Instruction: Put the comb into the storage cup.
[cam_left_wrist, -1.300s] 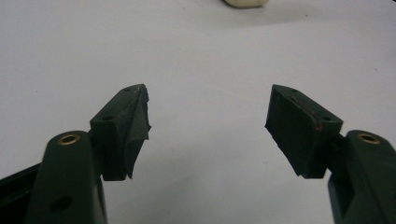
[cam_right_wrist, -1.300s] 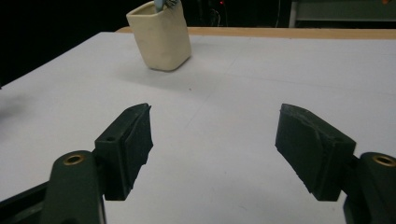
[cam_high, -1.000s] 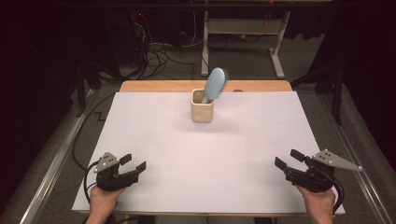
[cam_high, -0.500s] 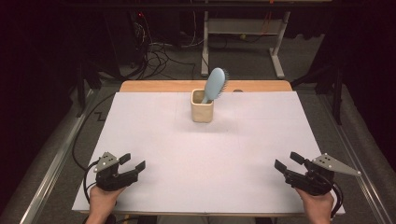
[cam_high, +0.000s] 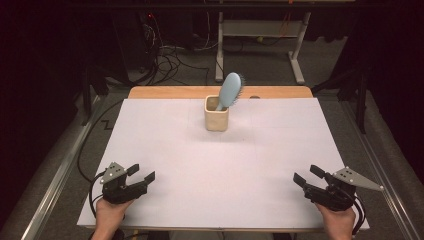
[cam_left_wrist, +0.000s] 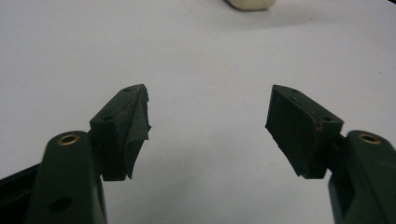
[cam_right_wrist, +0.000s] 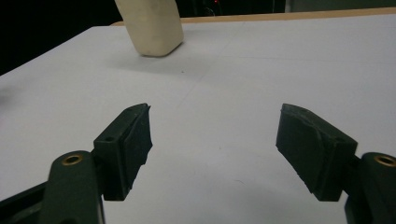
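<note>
A cream square cup (cam_high: 216, 114) stands upright at the far middle of the white table (cam_high: 220, 170). A light blue hairbrush (cam_high: 230, 90) leans out of the cup, head up and tilted right. My left gripper (cam_high: 141, 173) rests at the near left edge, held by a hand, jaws open and empty. At the near right edge my right gripper (cam_high: 308, 174) is also open with nothing between its jaws. The left gripper view has its open jaws (cam_left_wrist: 208, 119) over bare table, with the cup's base (cam_left_wrist: 251, 3) at the top. In the right gripper view the open gripper (cam_right_wrist: 215, 137) faces the cup (cam_right_wrist: 152, 28).
A wooden strip (cam_high: 165, 92) runs along the table's far edge. Beyond it lie cables (cam_high: 165, 55) on the floor and a grey metal stand (cam_high: 260, 30). Metal rails (cam_high: 45, 195) flank the table on both sides.
</note>
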